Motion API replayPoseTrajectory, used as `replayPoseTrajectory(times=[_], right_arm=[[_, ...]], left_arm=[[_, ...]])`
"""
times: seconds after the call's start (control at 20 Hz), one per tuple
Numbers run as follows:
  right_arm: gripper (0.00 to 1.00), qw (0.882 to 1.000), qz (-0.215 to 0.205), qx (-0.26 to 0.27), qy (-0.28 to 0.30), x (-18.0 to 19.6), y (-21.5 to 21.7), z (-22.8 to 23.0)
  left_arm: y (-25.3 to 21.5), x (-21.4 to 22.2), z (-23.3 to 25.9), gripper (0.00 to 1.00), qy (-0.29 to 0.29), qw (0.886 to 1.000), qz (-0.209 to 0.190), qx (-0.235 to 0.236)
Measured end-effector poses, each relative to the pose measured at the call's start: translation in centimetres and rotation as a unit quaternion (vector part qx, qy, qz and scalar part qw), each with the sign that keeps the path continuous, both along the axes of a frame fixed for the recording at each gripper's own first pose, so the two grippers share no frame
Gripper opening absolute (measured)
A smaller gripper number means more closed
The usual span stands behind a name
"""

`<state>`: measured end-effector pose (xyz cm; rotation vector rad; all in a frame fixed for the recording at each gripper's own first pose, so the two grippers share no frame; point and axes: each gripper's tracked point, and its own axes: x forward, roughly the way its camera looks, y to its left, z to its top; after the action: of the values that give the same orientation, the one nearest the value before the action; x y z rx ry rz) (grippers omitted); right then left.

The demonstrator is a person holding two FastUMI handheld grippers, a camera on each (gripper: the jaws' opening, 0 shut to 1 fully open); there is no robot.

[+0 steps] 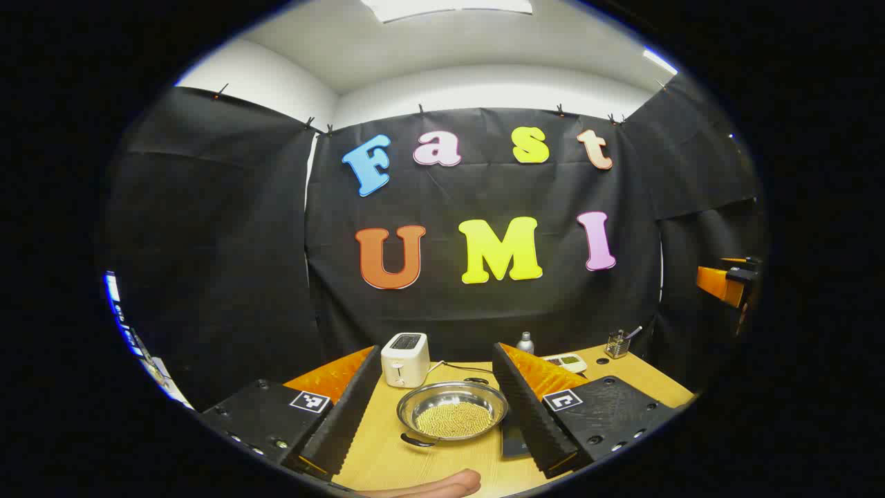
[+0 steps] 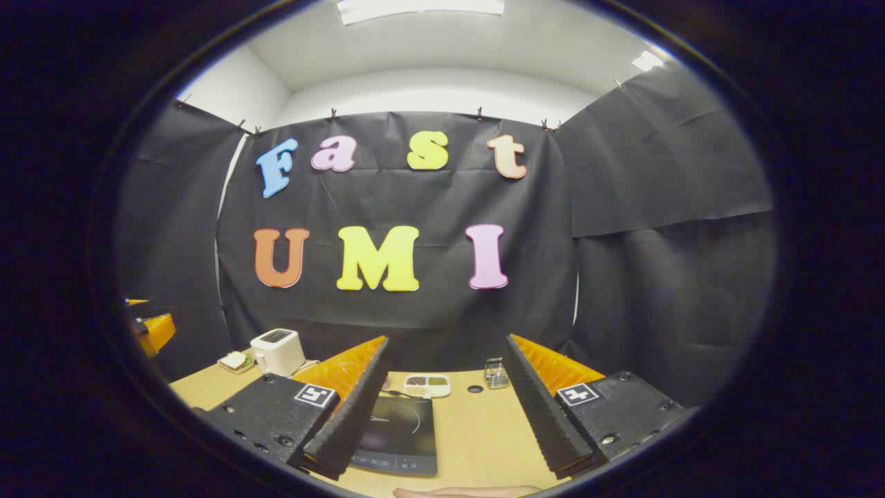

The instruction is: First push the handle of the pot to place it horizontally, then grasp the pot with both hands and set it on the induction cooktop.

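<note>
Pot (image 1: 453, 410) on table (image 1: 387, 449) between left gripper (image 1: 432, 422) jaws, wide open, empty; handle not horizontal yet. Right gripper (image 2: 442, 429) wide open, empty, over induction cooktop (image 2: 397, 432). Toaster (image 1: 405, 358) behind. Nothing done.

Left gripper (image 1: 437, 415) body: black blocks, square black-and-white marker tags, small screws.
Right gripper (image 2: 442, 418) body: same black blocks, marker tags, screws.
Fingers (image 1: 346, 408): long, ridged inner faces.

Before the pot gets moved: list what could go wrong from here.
1. The pot holds small pellets; tilting it during the two-handed lift could spill them.
2. Its handle is short and low, so a push may slide the whole pot instead.
3. The toaster stands close behind and could get bumped.
</note>
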<state>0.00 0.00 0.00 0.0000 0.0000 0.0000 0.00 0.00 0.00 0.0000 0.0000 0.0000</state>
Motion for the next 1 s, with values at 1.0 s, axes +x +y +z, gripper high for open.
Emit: replayPoseTrajectory(times=[1.0], right_arm=[[0.97, 0.999, -0.013, -0.014, -0.041, -2.3, -3.2, 1.1]], left_arm=[[-1.4, -0.7, -0.4, 0.96, -0.001, 0.999, -0.031, -0.022]])
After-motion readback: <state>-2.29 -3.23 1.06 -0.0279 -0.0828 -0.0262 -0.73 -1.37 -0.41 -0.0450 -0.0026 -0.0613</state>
